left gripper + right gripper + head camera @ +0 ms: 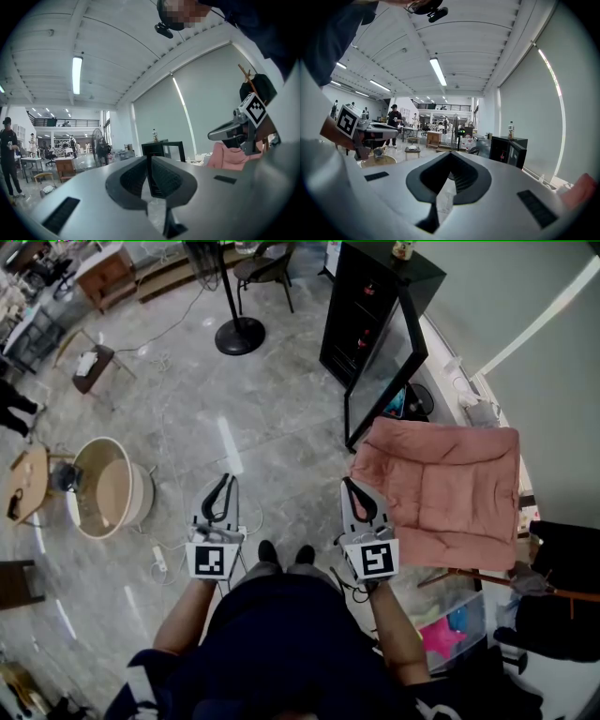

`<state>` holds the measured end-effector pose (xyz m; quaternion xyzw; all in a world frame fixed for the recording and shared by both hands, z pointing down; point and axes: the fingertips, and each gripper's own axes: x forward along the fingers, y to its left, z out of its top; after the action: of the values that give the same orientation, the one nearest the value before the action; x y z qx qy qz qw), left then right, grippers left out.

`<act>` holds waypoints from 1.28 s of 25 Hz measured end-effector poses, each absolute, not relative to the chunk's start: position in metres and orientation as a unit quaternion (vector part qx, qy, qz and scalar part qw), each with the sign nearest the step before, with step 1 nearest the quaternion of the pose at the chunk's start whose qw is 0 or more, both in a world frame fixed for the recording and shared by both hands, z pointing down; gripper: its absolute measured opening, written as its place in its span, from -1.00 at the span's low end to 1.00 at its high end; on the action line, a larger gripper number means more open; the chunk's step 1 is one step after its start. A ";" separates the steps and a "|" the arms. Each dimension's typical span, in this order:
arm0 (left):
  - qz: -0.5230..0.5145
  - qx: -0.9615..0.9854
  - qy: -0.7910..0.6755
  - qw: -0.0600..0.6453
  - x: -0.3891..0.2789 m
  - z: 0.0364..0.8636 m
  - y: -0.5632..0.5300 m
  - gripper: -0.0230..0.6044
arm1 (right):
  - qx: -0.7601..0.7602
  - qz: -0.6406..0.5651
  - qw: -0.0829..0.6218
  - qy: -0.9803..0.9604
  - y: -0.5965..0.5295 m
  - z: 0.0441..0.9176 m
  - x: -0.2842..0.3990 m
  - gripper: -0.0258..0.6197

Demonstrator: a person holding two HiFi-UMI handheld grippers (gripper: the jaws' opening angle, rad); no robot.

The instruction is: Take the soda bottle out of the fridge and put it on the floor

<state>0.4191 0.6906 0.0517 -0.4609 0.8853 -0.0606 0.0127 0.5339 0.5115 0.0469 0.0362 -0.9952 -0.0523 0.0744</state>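
Both empty | left tongs [227,482]: jaws together | right tongs [350,484]: jaws together

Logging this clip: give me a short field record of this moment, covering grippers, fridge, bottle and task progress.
left gripper: shut, nothing between its jaws
right gripper: shut, empty, next to the pink cushion
fridge: black, ahead and to the right, glass door standing open
bottle: one stands on top of the fridge; the red items on the shelves are too small to identify
task progress: not begun; both grippers are well short of the fridge
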 end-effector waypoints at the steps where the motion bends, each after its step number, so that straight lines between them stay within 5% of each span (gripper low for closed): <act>1: -0.061 -0.466 0.883 0.013 0.420 0.052 0.689 -0.83 | 0.036 -0.052 0.075 -0.995 0.512 0.047 0.534 -0.86; 5: -0.067 -0.486 0.871 0.000 0.423 0.059 0.680 -0.48 | 0.031 -0.048 0.073 -0.996 0.513 0.047 0.532 -0.86; 15: -0.070 -0.506 0.860 -0.010 0.425 0.067 0.669 0.01 | 0.022 -0.040 0.074 -0.996 0.516 0.050 0.532 -0.86; 32: -0.075 -0.494 0.866 -0.003 0.410 0.071 0.622 0.06 | -0.016 -0.034 0.077 -0.996 0.487 0.058 0.532 -0.86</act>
<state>0.4103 0.6224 0.0711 -0.4942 0.8661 -0.0752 -0.0034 0.5318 0.4869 0.0585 -0.0155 -0.9963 -0.0342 0.0774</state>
